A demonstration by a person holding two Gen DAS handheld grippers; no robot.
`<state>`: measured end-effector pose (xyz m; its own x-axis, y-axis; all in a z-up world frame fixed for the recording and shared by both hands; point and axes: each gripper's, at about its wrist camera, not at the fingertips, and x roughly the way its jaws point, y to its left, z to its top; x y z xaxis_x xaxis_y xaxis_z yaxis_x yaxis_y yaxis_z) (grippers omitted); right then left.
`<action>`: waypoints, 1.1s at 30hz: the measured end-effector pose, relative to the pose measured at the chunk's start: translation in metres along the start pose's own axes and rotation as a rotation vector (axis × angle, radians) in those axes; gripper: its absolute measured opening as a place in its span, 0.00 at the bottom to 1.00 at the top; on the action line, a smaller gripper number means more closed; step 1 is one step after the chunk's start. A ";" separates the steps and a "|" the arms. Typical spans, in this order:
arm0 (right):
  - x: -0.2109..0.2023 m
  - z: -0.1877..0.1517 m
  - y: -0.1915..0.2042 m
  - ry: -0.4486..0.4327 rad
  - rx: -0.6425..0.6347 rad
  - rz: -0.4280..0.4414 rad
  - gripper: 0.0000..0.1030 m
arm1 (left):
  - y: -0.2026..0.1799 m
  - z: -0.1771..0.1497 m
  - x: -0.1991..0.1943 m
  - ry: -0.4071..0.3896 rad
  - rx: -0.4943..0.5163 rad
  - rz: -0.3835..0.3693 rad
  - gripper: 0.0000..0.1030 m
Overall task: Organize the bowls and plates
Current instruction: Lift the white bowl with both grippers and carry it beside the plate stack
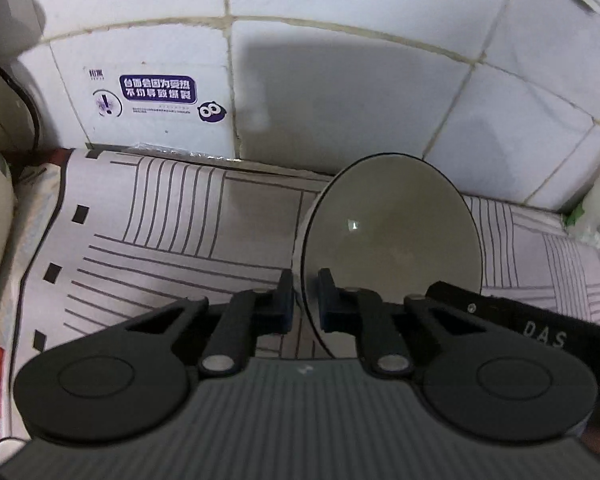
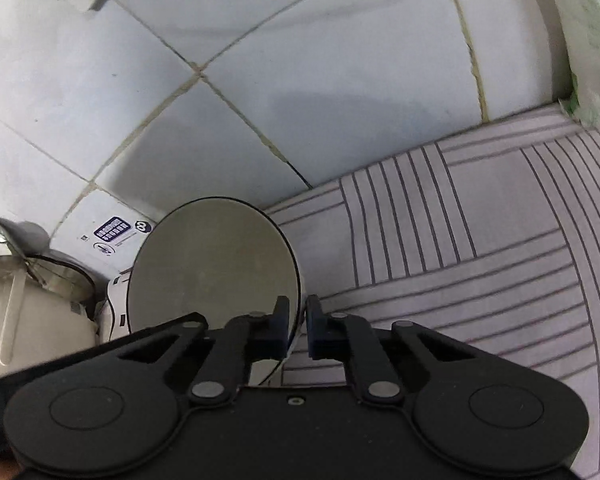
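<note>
While both wrist views look down at a slant, a white tiled wall [image 1: 340, 80] fills the upper half of each frame, its grout lines curved by the lens; a dark shadow lies across the tiles at centre. Below it, a tabletop [image 1: 172, 224] covered in a pale cloth printed with dark line patterns spans the lower half of the left view and the right side of the right view [image 2: 480, 232]. At the far left edge of the right view stands a cream-coloured appliance [image 2: 28, 312] with a dark cord; its exact kind cannot be told. A bag with green print [image 2: 588, 40] leans in the upper right corner of that view. A bowl [image 1: 392, 232] with a thin dark rim sits on the cloth near the wall, at lower centre right of the left view and lower centre left of the right view [image 2: 212, 264]. A purple and white warning sticker [image 1: 156, 96] is stuck to a tile at upper left of the left view. The left tongs [image 1: 305, 300] are narrowed onto the bowl's near rim, one blue pad on either side of it; the right tongs [image 2: 298, 326] pinch the rim likewise, at another spot.
</note>
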<state>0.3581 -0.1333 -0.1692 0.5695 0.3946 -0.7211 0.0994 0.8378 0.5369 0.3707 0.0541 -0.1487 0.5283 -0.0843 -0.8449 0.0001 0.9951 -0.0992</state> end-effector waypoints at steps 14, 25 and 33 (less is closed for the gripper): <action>-0.098 -0.017 -0.043 -0.027 0.099 0.046 0.11 | -0.063 -0.021 -0.075 -0.040 0.073 -0.080 0.10; -0.189 -0.049 -0.112 -0.122 0.178 -0.047 0.11 | -0.153 -0.066 -0.099 -0.007 0.173 -0.213 0.11; -0.220 -0.076 -0.149 -0.128 0.222 -0.147 0.11 | -0.207 -0.110 -0.104 0.034 0.268 -0.221 0.11</action>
<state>0.1561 -0.3169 -0.1235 0.6327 0.2128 -0.7446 0.3562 0.7737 0.5238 0.2226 -0.1488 -0.0986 0.4624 -0.2963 -0.8357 0.3364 0.9307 -0.1438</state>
